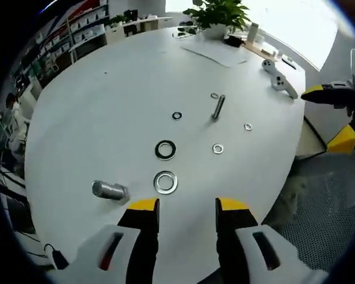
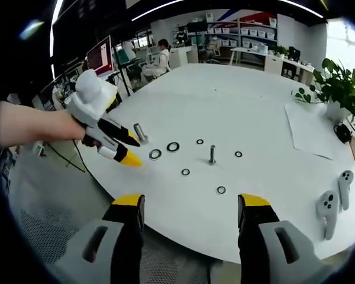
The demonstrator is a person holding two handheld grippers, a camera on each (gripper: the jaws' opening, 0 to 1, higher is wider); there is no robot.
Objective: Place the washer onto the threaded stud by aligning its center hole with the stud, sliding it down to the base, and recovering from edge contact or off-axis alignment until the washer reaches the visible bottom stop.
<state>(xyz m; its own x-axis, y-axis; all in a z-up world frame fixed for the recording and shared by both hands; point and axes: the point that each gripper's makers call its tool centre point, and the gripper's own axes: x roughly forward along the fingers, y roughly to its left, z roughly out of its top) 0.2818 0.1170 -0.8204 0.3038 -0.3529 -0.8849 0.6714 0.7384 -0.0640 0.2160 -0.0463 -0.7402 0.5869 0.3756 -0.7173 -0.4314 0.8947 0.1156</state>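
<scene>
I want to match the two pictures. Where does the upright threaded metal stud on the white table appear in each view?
Left gripper view: the upright threaded metal stud stands above the picture's centre, slightly right, beyond the large black washer.
Right gripper view: the stud stands near the picture's centre, slightly right, between the two jaws' lines.
Shared landmark: the short silver metal cylinder lying on the round white table, seen also at.
</scene>
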